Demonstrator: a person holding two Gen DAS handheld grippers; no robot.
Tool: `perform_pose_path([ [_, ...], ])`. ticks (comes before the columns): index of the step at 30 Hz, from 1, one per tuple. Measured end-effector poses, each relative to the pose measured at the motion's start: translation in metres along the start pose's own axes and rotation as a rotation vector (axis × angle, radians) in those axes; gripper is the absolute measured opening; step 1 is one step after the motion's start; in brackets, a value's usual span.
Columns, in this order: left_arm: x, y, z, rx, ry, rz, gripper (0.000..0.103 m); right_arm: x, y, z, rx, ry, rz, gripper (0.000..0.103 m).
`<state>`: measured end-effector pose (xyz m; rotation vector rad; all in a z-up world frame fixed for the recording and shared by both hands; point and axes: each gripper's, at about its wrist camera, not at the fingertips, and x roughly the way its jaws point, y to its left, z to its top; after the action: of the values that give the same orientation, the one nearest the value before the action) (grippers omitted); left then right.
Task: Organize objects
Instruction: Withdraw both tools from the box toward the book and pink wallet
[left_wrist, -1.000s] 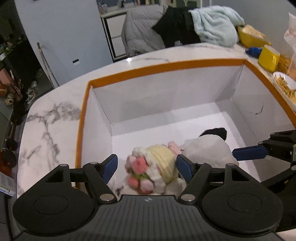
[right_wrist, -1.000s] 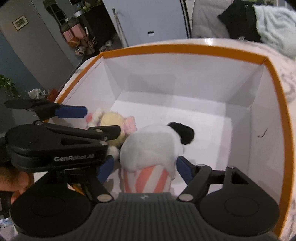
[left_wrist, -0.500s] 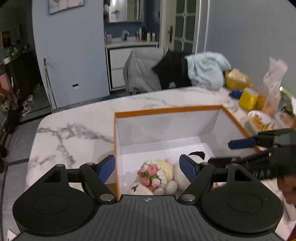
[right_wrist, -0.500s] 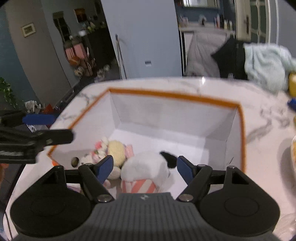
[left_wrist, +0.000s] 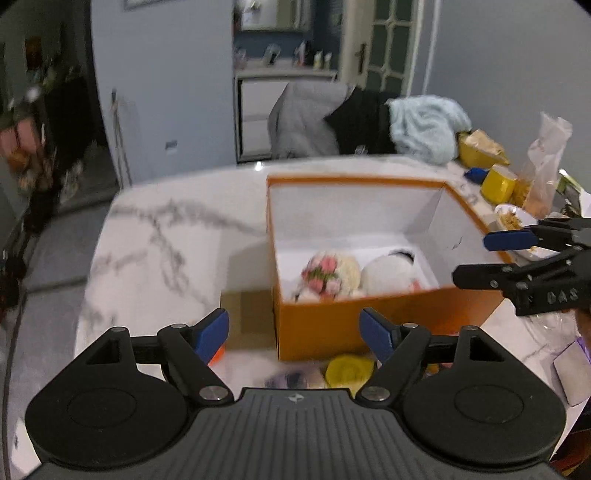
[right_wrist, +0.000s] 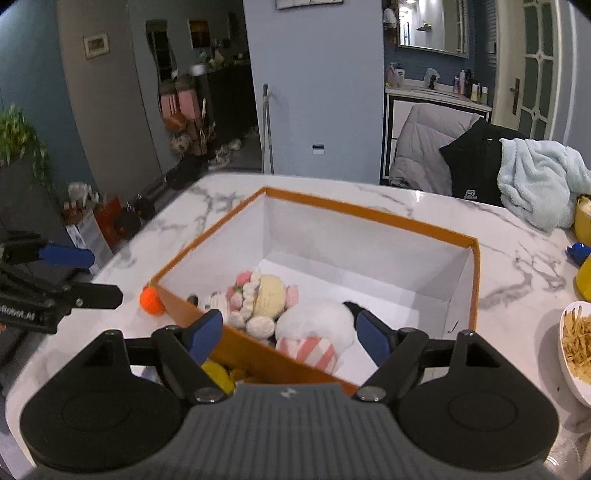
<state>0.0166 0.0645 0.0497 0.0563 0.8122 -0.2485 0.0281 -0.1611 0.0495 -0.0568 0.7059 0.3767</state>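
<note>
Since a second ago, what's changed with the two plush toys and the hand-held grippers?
Both hand-held grippers pulled up and back out of the orange box. The left hand-held gripper is open and empty; the right hand-held gripper is empty too, its jaws opening. The flower plush and the white plush stayed side by side in the box's near corner.

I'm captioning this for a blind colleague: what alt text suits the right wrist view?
An orange-rimmed white cardboard box on a marble table holds a cream crocheted doll and a white plush toy. The right gripper hangs empty above them, its jaws opening.
</note>
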Motion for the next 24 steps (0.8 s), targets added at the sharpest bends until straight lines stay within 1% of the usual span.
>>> perform_pose_path([
  [3, 0.010, 0.009, -0.013, -0.033, 0.080, -0.004, 0.092, 0.005, 0.011, -0.010, -0.046, 0.074, 0.006, 0.081],
  [8, 0.025, 0.015, -0.030, 0.004, 0.199, 0.001, 0.092, 0.014, 0.018, -0.035, -0.120, 0.202, -0.011, 0.081],
  [9, 0.026, 0.015, -0.032, 0.006, 0.213, 0.003, 0.092, 0.016, 0.018, -0.038, -0.129, 0.220, -0.015, 0.081],
  [13, 0.030, 0.018, -0.040, 0.003, 0.238, -0.017, 0.092, 0.020, 0.016, -0.049, -0.175, 0.267, -0.038, 0.081],
  [16, 0.036, 0.014, -0.046, 0.025, 0.258, -0.049, 0.092, 0.022, 0.018, -0.057, -0.257, 0.297, -0.047, 0.081],
  [20, 0.049, 0.005, -0.056, 0.085, 0.296, -0.022, 0.092, 0.030, 0.026, -0.067, -0.405, 0.338, -0.034, 0.079],
  [22, 0.056, 0.005, -0.060, 0.089, 0.300, -0.011, 0.092, 0.033, 0.027, -0.069, -0.427, 0.351, -0.030, 0.078],
  [24, 0.059, 0.006, -0.062, 0.071, 0.295, -0.011, 0.092, 0.035, 0.026, -0.069, -0.423, 0.355, -0.022, 0.078],
])
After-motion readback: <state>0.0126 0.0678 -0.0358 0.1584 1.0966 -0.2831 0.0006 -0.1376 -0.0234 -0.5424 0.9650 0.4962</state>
